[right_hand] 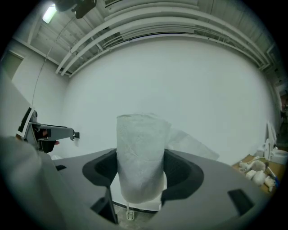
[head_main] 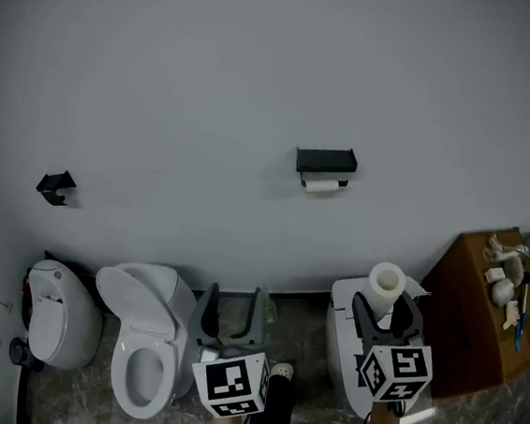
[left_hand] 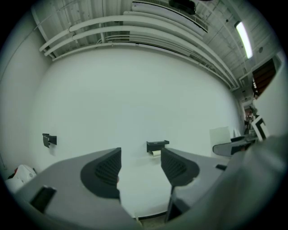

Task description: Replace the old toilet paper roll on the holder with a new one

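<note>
A black holder [head_main: 326, 161] is fixed to the white wall, with a thin, nearly used-up roll [head_main: 320, 186] hanging under it. In the left gripper view the holder [left_hand: 157, 145] and the old roll [left_hand: 156, 152] show far off between the jaws. My right gripper [head_main: 384, 315] is shut on a new white toilet paper roll [head_main: 386, 287], held upright. That roll [right_hand: 140, 157] fills the gap of the right gripper [right_hand: 141, 170], a loose sheet trailing to its right. My left gripper [head_main: 233, 314] is low in the head view, open and empty [left_hand: 140, 168].
A white toilet [head_main: 143, 339] with its lid up stands at the lower left, a white bin [head_main: 52, 311] left of it. A white cabinet [head_main: 350, 342] sits below the right gripper. A wooden table [head_main: 480, 314] with small items is at the right. Another black bracket [head_main: 56, 184] is on the wall.
</note>
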Action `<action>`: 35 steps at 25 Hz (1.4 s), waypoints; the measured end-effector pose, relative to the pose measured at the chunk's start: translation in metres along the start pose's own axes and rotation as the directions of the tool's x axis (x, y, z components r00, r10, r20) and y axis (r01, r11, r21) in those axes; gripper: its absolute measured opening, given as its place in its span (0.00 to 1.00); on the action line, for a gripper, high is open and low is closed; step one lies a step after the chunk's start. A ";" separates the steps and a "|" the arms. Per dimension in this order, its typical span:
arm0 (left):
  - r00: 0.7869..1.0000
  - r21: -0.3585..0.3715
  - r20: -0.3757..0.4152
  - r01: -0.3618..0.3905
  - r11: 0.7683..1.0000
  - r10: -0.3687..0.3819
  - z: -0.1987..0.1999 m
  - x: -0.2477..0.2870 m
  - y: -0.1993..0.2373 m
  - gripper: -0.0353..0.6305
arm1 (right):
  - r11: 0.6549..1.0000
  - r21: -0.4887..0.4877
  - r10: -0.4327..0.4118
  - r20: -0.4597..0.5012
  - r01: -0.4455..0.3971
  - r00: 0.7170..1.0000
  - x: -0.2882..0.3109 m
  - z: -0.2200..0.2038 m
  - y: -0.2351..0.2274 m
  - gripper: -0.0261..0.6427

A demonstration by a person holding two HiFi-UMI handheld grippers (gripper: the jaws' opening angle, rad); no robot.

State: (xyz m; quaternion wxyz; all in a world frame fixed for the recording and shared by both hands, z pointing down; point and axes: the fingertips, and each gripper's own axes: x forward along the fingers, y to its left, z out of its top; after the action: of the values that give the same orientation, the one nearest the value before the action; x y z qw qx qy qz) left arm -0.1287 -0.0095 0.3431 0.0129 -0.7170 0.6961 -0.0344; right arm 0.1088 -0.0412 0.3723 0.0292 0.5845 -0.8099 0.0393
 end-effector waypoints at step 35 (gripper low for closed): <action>0.983 0.032 0.007 0.183 0.983 -0.183 0.015 0.298 0.029 0.44 | 0.984 0.006 -0.177 0.002 0.177 0.984 0.244 0.036 -0.058 0.50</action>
State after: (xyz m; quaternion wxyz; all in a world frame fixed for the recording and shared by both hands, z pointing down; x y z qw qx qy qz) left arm -0.1481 -0.3086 0.3352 0.0241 -0.7778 0.6266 -0.0429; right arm 0.0868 -0.2932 0.3610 0.0298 0.6543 -0.7546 0.0384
